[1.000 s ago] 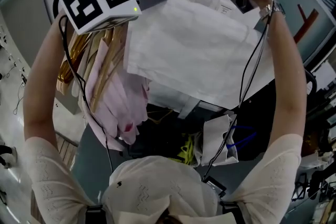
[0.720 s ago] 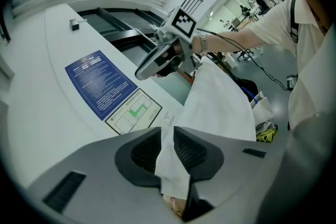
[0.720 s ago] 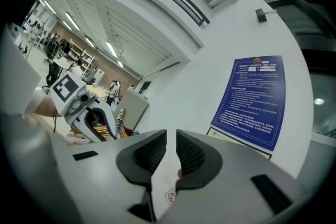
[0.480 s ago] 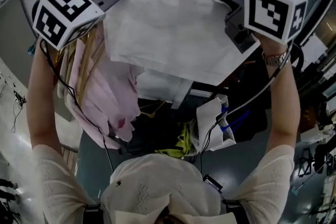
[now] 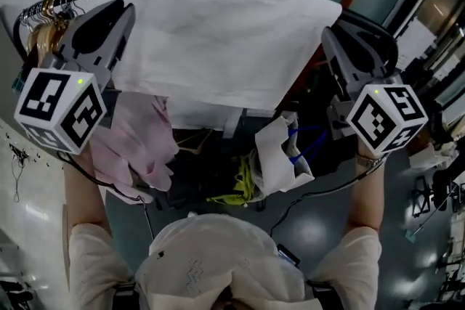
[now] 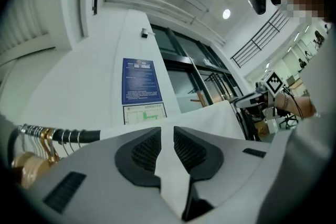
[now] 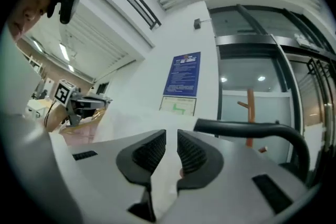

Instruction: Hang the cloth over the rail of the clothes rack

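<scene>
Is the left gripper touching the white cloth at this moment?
Touching. The left gripper view shows the left gripper with its jaws closed on a fold of the white cloth, which runs down between them.

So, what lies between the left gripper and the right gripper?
The cloth spans the whole stretch, as the head view shows. The left gripper and the right gripper each pinch one side of it.

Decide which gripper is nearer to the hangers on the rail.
Left. The left gripper, shut on the cloth, sits just beside the hangers; the right gripper holds the cloth's opposite end, far across from them.
</scene>
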`<state>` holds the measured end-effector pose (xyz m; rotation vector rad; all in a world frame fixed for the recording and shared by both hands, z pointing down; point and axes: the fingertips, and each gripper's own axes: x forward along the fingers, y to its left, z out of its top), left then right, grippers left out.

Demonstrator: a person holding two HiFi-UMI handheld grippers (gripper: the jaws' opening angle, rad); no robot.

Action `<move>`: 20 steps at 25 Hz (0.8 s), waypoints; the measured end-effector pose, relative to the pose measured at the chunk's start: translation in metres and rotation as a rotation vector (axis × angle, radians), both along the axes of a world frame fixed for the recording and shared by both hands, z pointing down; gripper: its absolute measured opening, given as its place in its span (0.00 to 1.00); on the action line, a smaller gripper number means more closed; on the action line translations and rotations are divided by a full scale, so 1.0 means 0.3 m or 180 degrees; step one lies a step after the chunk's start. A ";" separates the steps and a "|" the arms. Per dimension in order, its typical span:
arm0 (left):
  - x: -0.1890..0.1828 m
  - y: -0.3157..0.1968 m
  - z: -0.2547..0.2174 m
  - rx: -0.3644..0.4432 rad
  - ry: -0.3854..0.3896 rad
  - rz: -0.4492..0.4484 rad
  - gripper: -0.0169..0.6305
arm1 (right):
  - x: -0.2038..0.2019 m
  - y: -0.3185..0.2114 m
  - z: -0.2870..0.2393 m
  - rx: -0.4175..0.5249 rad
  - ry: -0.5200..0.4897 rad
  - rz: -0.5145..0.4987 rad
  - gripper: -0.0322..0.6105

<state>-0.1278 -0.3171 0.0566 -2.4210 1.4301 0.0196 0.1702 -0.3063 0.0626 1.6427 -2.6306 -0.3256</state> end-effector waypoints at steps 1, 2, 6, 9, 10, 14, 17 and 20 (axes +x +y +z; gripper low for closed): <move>0.018 0.010 0.031 0.0075 0.0061 -0.0032 0.15 | 0.030 -0.001 0.032 -0.0030 -0.0031 0.0082 0.14; 0.034 0.016 0.067 0.0122 0.0072 -0.0075 0.15 | 0.052 -0.003 0.058 -0.0065 -0.0070 0.0121 0.16; 0.088 0.029 0.180 0.0020 0.0070 -0.0099 0.15 | 0.091 -0.033 0.073 -0.0165 -0.0291 0.0120 0.19; 0.127 0.056 0.191 -0.0003 0.0156 0.0048 0.15 | 0.087 -0.073 0.037 -0.0189 -0.0426 0.0074 0.19; 0.137 0.065 0.191 0.0008 0.0148 0.0065 0.15 | 0.081 -0.085 0.027 -0.0201 -0.0473 0.0039 0.19; 0.141 0.086 0.212 0.0015 0.0044 -0.0003 0.15 | 0.080 -0.098 -0.007 -0.0243 -0.0571 -0.0034 0.09; 0.121 0.096 0.235 -0.0038 0.0022 -0.0047 0.15 | 0.097 -0.083 -0.056 -0.0166 -0.0440 0.0021 0.08; 0.104 0.101 0.249 -0.0074 0.0076 -0.0063 0.15 | 0.110 -0.082 -0.094 -0.0111 -0.0311 0.0094 0.08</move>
